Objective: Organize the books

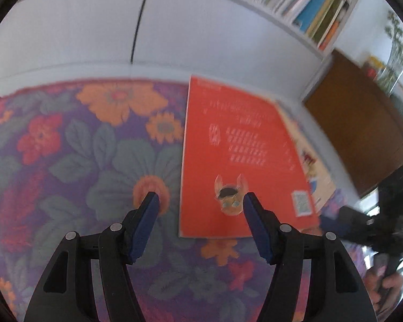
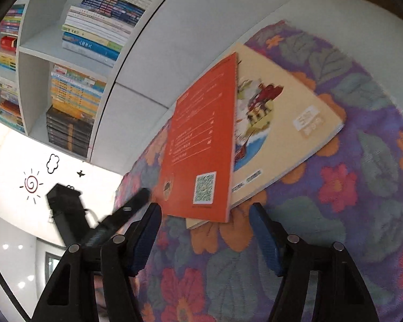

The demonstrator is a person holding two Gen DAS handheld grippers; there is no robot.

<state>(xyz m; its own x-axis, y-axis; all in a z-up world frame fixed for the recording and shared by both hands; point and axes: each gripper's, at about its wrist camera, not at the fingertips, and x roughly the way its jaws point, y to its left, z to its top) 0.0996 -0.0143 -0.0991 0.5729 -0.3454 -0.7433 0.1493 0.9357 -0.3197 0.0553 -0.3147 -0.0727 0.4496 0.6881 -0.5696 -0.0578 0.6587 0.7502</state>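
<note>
Left gripper point(image 1: 198, 201) hovering jaws spread over the orange book's point(image 1: 236, 161) near edge, right gripper point(image 2: 205, 212) spread, empty, angled toward that book's corner

Home reading room: packed bookshelf point(image 2: 75, 61), floral rug point(image 1: 67, 147).

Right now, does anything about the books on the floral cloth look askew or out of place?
Yes. The thin orange book lies crooked across the cream picture book, edges not lined up, both flat on the floral cloth rather than shelved. Both claws are open, holding nothing.
</note>
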